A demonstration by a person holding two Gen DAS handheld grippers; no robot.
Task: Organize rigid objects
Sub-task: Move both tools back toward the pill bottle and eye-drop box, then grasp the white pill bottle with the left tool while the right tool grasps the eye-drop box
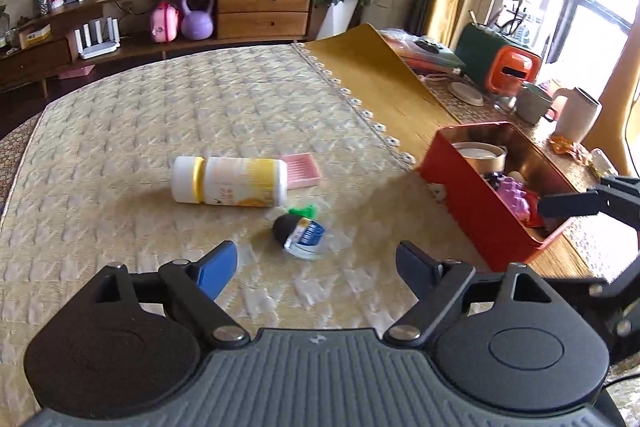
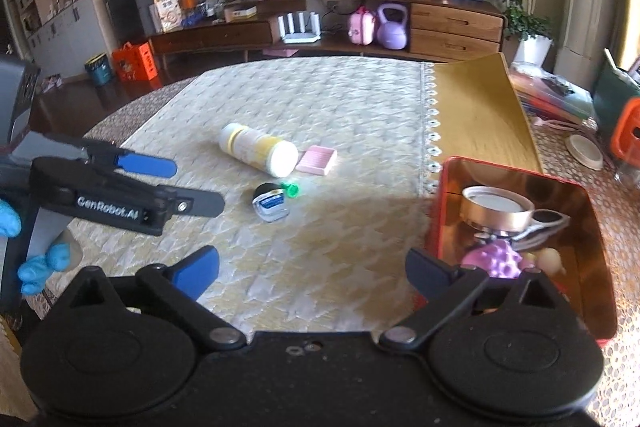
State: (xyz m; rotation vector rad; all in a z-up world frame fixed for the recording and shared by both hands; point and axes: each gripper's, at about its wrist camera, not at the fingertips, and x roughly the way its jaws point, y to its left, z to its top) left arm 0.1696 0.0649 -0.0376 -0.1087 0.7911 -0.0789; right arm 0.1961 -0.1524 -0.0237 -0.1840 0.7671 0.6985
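A white and yellow bottle [image 1: 230,181] [image 2: 258,149] lies on its side on the quilted cloth. A pink ridged dish [image 1: 302,171] [image 2: 317,159] sits just behind it. Nearer lie a small black-capped, blue-labelled packet [image 1: 298,231] [image 2: 271,203] and a green bit [image 1: 306,211] [image 2: 291,189]. My left gripper [image 1: 316,263] [image 2: 198,185] hovers just short of the packet, open and empty. My right gripper [image 2: 312,267] is open and empty at the near left corner of the red tin box [image 1: 472,215] [image 2: 520,183]; one of its fingers [image 1: 568,205] shows over the box.
The box holds a gold-rimmed round tin [image 2: 496,209], a purple toy [image 2: 494,259] and other small pieces. Right of the box stand mugs [image 1: 576,115], a dish and an orange appliance [image 1: 514,69]. A hand in a blue glove [image 2: 40,267] holds the left gripper. A low sideboard runs behind the table.
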